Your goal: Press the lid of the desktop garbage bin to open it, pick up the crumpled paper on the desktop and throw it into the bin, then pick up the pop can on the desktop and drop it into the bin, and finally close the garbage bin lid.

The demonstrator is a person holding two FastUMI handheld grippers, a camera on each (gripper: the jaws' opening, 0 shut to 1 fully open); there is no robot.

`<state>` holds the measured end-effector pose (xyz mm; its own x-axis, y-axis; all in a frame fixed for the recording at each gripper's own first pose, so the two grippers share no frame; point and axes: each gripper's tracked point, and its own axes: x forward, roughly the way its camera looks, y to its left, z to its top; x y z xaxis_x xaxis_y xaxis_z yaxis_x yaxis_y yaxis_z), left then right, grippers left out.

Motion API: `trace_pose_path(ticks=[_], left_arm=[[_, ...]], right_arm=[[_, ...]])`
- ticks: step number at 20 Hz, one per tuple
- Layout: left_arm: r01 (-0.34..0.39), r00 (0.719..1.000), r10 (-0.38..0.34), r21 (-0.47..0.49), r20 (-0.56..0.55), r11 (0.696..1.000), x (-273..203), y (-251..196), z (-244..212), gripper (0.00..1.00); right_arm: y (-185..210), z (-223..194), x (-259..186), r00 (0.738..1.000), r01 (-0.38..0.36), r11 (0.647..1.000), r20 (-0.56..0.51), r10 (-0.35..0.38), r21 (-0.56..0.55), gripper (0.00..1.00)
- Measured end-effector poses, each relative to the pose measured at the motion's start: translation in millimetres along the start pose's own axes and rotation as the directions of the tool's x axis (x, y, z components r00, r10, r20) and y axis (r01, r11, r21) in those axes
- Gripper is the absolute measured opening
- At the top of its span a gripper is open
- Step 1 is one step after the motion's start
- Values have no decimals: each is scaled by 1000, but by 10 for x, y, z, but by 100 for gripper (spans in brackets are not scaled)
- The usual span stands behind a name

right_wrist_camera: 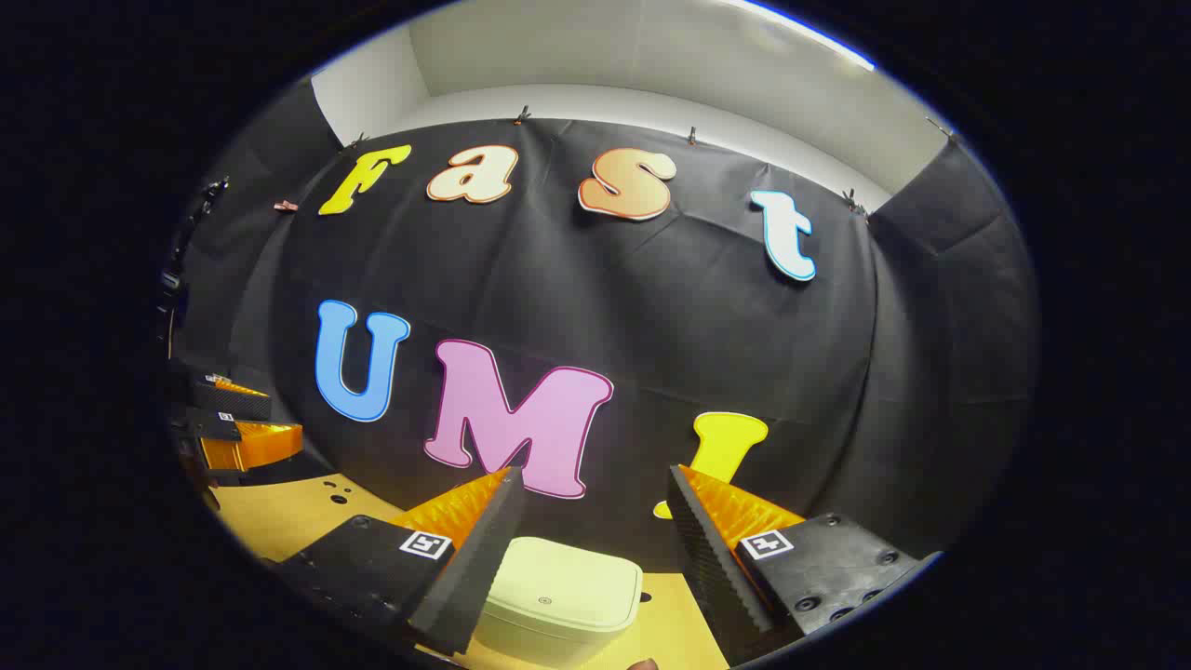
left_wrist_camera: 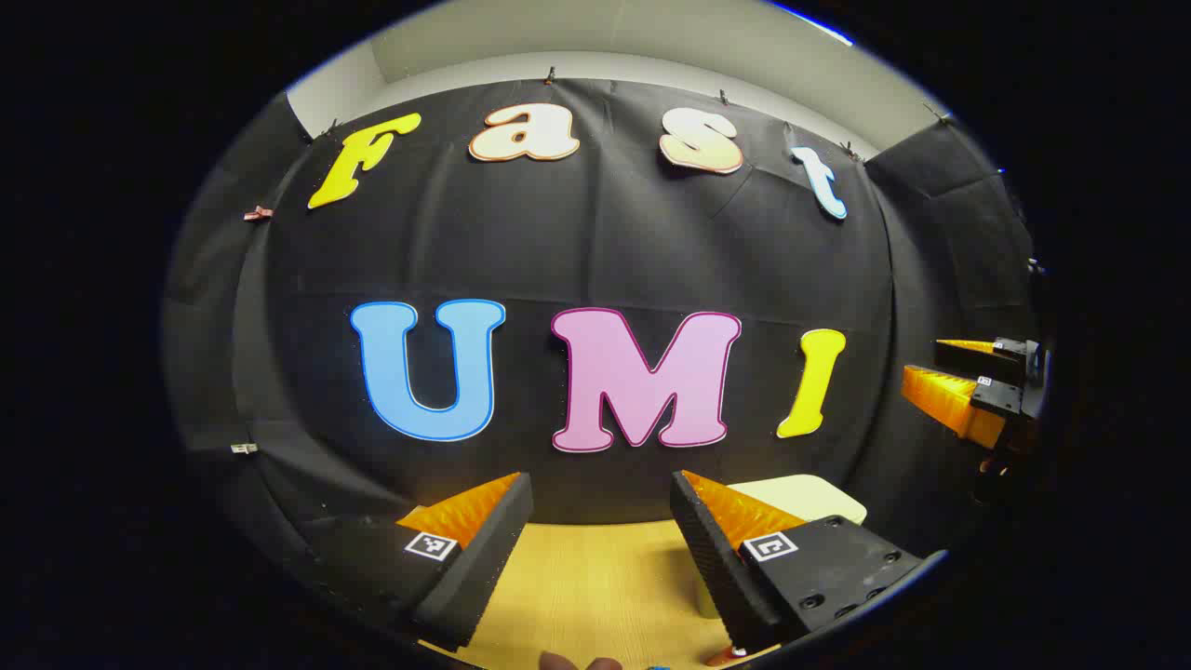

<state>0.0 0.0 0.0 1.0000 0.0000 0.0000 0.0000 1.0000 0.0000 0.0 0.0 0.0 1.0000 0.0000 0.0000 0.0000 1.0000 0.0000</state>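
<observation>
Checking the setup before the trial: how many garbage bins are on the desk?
1. The pale garbage bin, lid closed, sits on the wooden desk near the back wall, ahead of the right hand-held gripper. Others may lie outside both views.

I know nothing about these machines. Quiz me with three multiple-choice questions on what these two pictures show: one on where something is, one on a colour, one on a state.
1. In the right gripper view, where is the garbage bin?
A. Below and ahead, between the right gripper's fingers
B. Hanging on the wall
C. Lying on its side

2. What colour is the bin?
A. Bright red
B. Pale cream
C. Dark blue

3. How does the bin's lid stand?
A. Wide open
B. Taken off
C. Down, closed

Answers:
1 A: the bin sits on the wooden desktop in the gap between the two fingers.
2 B: its body and lid are both pale cream.
3 C: the lid lies flat on the body, with no opening visible.
</observation>
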Motion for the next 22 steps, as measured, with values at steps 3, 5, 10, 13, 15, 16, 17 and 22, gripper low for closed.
trace_pose_path(ticks=[3,5,10,13,15,16,17,22], left_arm=[[-2,1000,2,-2,-2,1000,36,-15,11,93],[1,1000,-1,2,-1,1000,63,-44,27,93],[6,1000,-6,6,0,1000,75,-73,11,96],[3,1000,-3,2,6,1000,73,-75,23,96],[0,1000,0,5,7,1000,68,-67,27,96],[0,1000,0,5,5,1000,70,-69,33,96],[-2,1000,2,5,4,1000,72,-65,22,96],[-7,1000,7,6,-1,1000,41,-56,29,93]], right_arm=[[10,-4,11,1000,-9,1000,6,9,-7,96],[13,-9,10,1000,-11,1000,8,11,-19,96],[-8,-10,27,1000,-13,1000,9,13,-14,96],[-24,-34,34,1000,-10,1000,4,10,-14,96],[-29,-44,38,1000,-11,1000,1,11,-6,96],[-28,-47,45,1000,-15,1000,-2,15,1,96],[-11,-61,39,1000,-20,1000,-4,20,8,95],[183,-132,-6,994,-104,994,-35,105,25,31]])
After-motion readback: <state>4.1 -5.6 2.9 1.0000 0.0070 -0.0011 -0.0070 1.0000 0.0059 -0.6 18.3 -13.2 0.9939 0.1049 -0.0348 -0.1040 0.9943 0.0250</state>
